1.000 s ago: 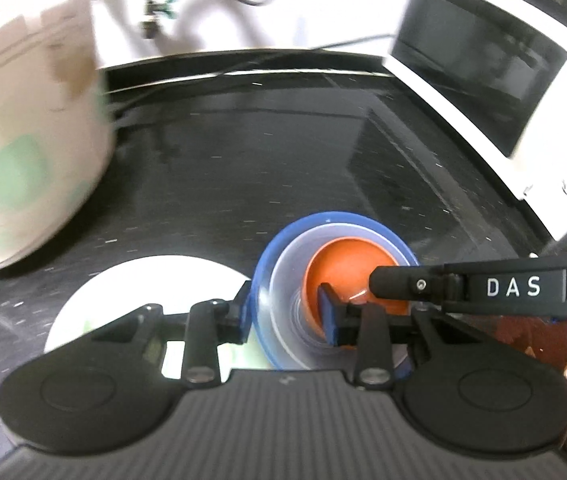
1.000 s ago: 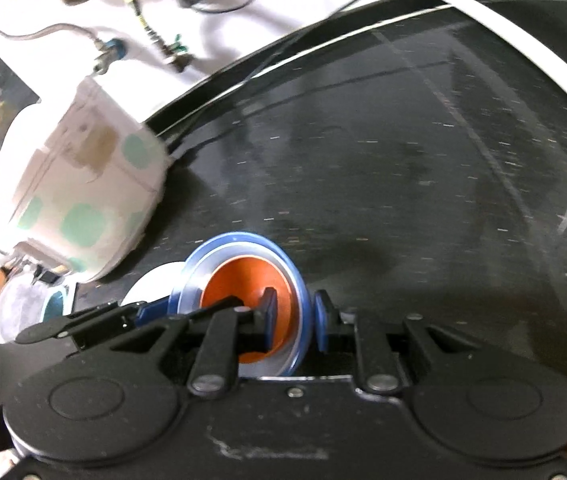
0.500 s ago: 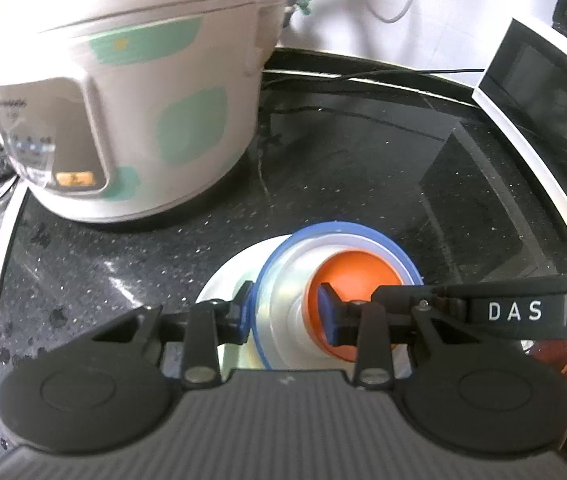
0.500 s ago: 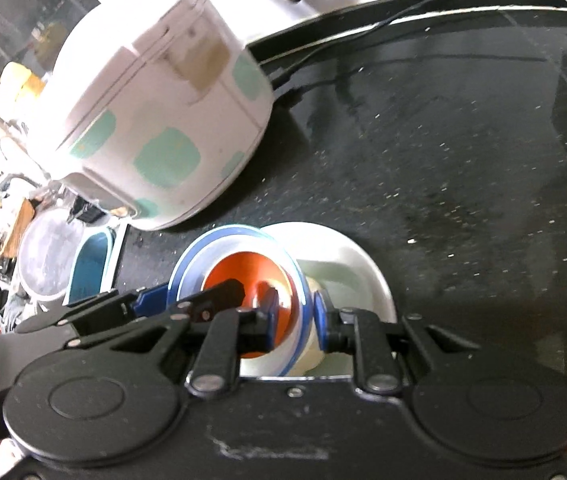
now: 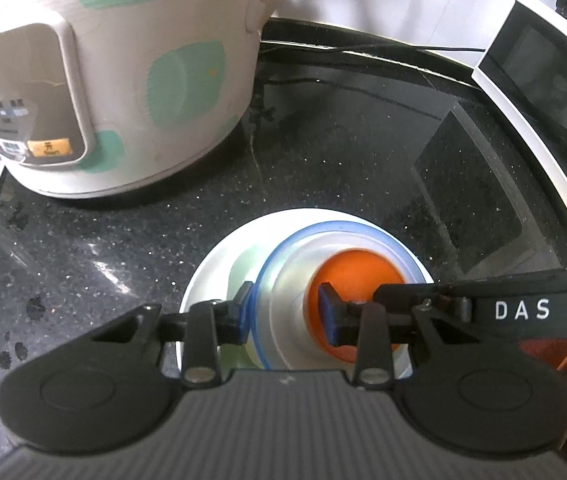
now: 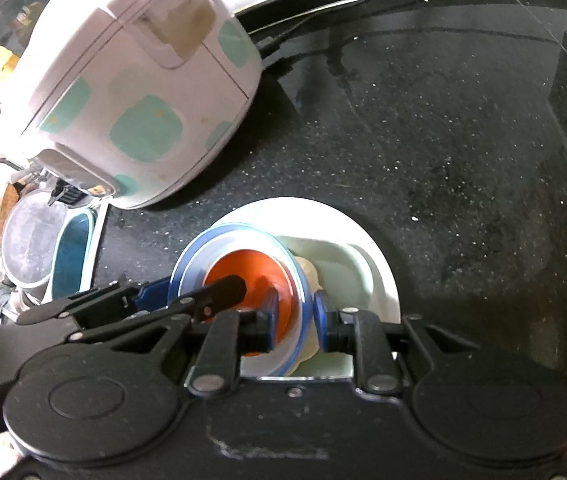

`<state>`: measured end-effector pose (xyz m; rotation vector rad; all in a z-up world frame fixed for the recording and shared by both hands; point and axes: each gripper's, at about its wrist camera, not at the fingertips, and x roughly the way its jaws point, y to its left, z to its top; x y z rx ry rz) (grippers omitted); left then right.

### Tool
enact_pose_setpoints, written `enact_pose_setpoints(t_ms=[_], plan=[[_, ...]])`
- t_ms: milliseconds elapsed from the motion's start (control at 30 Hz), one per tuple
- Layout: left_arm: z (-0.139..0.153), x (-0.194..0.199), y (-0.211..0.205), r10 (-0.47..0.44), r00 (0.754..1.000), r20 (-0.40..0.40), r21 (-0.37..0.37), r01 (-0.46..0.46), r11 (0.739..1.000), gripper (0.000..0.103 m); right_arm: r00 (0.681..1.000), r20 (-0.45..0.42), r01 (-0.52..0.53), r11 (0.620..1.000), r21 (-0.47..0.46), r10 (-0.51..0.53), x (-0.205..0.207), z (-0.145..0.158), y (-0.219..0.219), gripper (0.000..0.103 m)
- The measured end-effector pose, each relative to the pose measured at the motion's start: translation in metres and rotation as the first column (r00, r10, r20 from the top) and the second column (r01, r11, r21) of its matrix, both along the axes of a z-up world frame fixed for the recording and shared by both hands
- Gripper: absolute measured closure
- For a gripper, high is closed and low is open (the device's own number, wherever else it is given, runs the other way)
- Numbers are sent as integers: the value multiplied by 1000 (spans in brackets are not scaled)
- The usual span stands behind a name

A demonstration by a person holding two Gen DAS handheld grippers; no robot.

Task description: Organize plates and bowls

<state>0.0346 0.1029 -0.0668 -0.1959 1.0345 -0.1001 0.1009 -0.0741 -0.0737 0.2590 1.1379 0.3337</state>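
I am pinching the blue-rimmed bowl [image 5: 283,300], seemingly nested with an orange bowl [image 5: 357,276], by its left wall with my left gripper [image 5: 285,314] and its right wall with my right gripper [image 6: 295,314], steadying it level over the white plate [image 6: 367,248] for stacking.

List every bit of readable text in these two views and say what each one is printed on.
"DAS": white letters on the right gripper, on its arm as it crosses the left wrist view.
"AS": cut-off end of a label on the left gripper, at the lower left edge of the right wrist view.
"Panasonic", only partly legible: control panel of the rice cooker.
Rice cooker's small button labels and orange button text: too blurred to read.
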Motion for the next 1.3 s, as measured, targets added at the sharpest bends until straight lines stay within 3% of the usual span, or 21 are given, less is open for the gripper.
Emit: enact_pose_setpoints(t_ms=[200,433,533,667,733,800,967,1300], plan=[[-4,2,1,-3,1000,10,10,3,1000,61,1000,20,12,1000,-14,-12,1,-1,0,77],[-2,-1,4,-9,1000,24,10,8,1000,58,999,30,19,1000,-7,-18,0,0,-2,77],[2,-5,5,1,999,41,25,-2,1000,50,999,39,26,1000,-7,-26,-2,2,-3,76],[8,-9,8,7,997,70,38,-10,999,37,997,66,39,999,-9,-38,-7,7,-9,63],[13,-13,9,1,995,95,42,-5,999,24,995,88,49,999,-6,-49,-11,10,-13,49],[19,-19,8,-1,990,139,59,-8,998,1,990,125,59,998,-8,-58,-18,17,-17,25],[36,-36,9,-28,971,238,94,6,996,0,974,217,69,998,-8,-66,-42,38,-31,0],[63,-78,2,-106,933,343,192,40,980,0,946,323,46,996,-80,-18,-94,57,-47,0]])
